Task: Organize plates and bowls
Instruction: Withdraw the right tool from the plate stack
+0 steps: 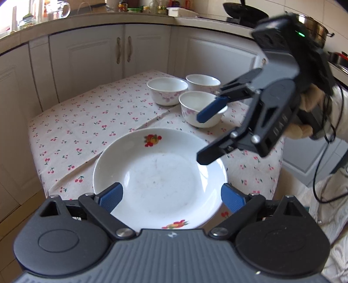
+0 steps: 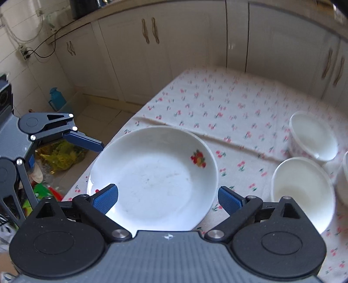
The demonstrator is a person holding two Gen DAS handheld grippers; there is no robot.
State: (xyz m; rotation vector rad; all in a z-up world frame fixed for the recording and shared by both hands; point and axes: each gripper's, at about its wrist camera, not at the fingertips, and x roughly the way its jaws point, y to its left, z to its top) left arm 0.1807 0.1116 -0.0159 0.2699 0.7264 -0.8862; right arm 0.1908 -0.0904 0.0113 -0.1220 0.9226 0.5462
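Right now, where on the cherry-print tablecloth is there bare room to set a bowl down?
The widest bare patch of cherry-print tablecloth lies between the white fruit-print plate, the three white floral bowls and the cream cabinets. It is crowded where the bowls cluster, with the open right gripper hovering there.

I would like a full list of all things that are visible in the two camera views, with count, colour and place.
plate: one, white with fruit prints, near edge of the table, empty.
bowls: three, white with pink flowers, clustered beyond the plate.
tablecloth: one, cream with red cherries, covering the table.
cabinets: cream doors, behind the table.
jug: one, teal, on the floor by the cabinets.
pan: one, black, on the counter.
left gripper: black with blue pads, open over the plate.
right gripper: same colours, open over the plate.
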